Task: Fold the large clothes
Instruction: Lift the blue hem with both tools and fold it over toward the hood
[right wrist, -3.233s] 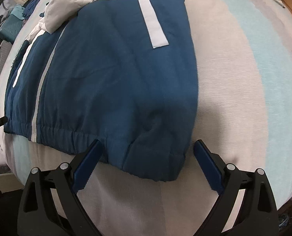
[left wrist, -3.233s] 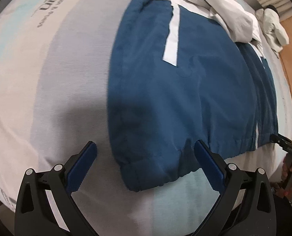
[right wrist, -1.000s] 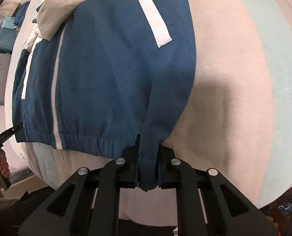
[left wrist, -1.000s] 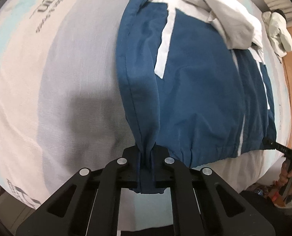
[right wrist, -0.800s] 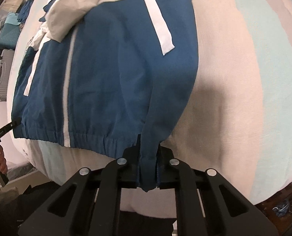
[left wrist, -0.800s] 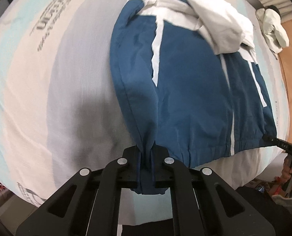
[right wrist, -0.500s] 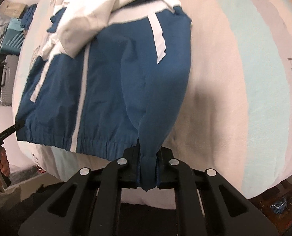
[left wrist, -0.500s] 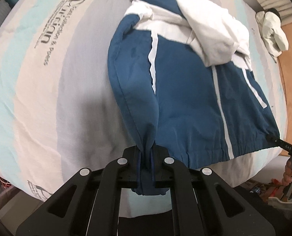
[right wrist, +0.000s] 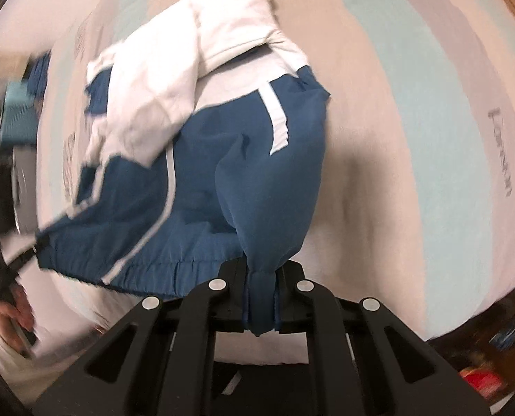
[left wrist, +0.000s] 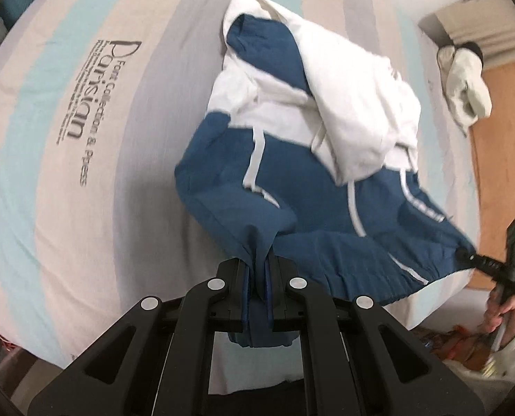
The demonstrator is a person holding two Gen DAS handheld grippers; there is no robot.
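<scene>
Item 1, jacket (left wrist: pixel 326 204): blue with white upper panels and white stripes. I see it lying on the bed (left wrist: pixel 84 159), its hem end lifted off the bedcover and its white hood and shoulder part bunched at the end farthest from my cameras.

Item 2, left hand-held gripper (left wrist: pixel 259 287): pressed together on one corner of the jacket hem; a tuft of blue cloth hangs out below the black jaws.

Item 3, right hand-held gripper (right wrist: pixel 261 298): likewise pinching the other hem corner of the jacket, blue fabric gathered into a narrow fold between its jaws. From the left wrist view I see this same gripper (left wrist: pixel 479 260) at the jacket's far right corner, the hem stretched between the two.

Item 4, bed: striped cover in grey, cream and pale turquoise, with dark printed lettering (left wrist: pixel 84 104) to the left of the jacket in the left wrist view.

Item 5, white garment (left wrist: pixel 465 83): crumpled at the bed's edge, well apart from the jacket, beyond its hood end.

Item 6, wooden floor (left wrist: pixel 503 173): beside the bed, right of the jacket.
</scene>
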